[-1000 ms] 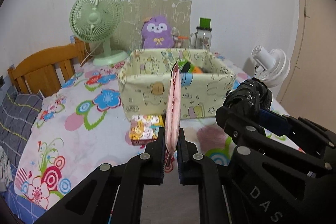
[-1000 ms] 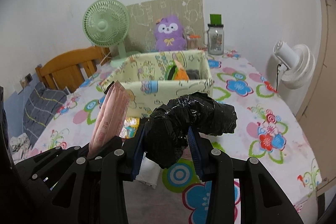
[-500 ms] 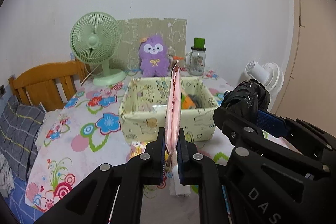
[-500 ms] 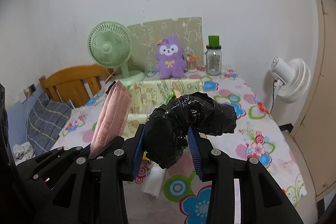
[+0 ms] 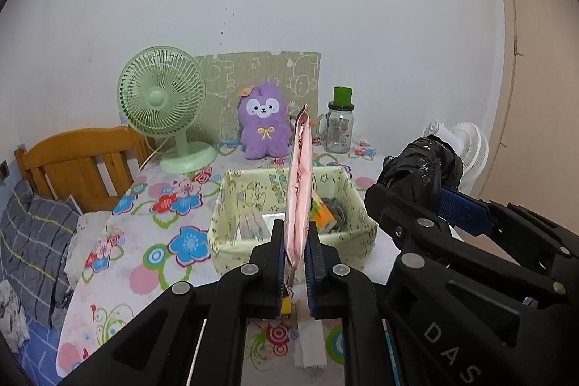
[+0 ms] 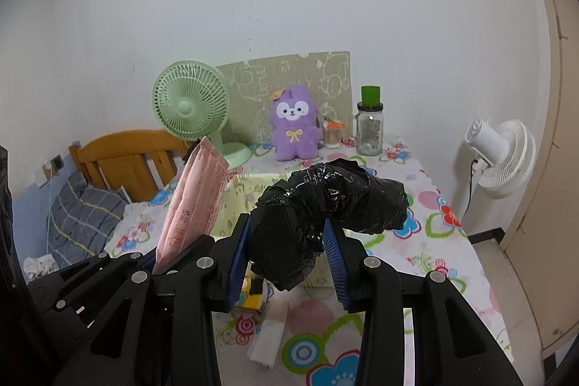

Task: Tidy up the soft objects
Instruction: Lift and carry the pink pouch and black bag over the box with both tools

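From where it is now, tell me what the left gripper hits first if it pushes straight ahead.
Probably the yellow bin: the left gripper, shut on a pink packet, points down toward its open top. Depth is unclear, so it may meet the near wall first.

Both grippers risen, storage box (image 5: pixel 289 243) now lower in view

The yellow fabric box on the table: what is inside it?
Inside the yellow fabric box lie an orange item, something dark and pale packets. The held pink packet hides the middle.
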Demonstrator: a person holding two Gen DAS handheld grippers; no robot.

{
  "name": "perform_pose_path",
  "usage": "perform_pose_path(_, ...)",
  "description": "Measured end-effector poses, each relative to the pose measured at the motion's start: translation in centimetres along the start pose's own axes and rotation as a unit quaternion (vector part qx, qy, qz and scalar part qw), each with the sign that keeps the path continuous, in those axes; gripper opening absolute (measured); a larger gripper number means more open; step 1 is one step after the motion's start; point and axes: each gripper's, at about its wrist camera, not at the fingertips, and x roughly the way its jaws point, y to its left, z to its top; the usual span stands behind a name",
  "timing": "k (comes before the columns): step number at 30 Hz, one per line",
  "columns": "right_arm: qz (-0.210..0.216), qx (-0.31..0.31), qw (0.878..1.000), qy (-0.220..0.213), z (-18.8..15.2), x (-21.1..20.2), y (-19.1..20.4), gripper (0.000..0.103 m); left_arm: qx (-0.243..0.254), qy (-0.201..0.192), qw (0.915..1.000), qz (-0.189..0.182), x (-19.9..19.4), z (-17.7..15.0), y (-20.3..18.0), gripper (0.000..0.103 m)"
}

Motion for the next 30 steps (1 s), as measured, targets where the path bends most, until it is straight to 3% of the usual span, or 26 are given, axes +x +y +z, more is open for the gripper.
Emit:
perform_pose_path(16,-0.004,-0.002,1.0,0.0,3.3,4.6,-0.4,0.044,0.004,0.0,1.0,0.002,4.5,3.3,0.8,0.007)
perform_pose_path(30,0.003,0.005,1.0,0.027,4.7,10.3,-1.1,0.044,-0.007,0.03,0.9995,-0.007,10.3,4.6,2.0,0.007)
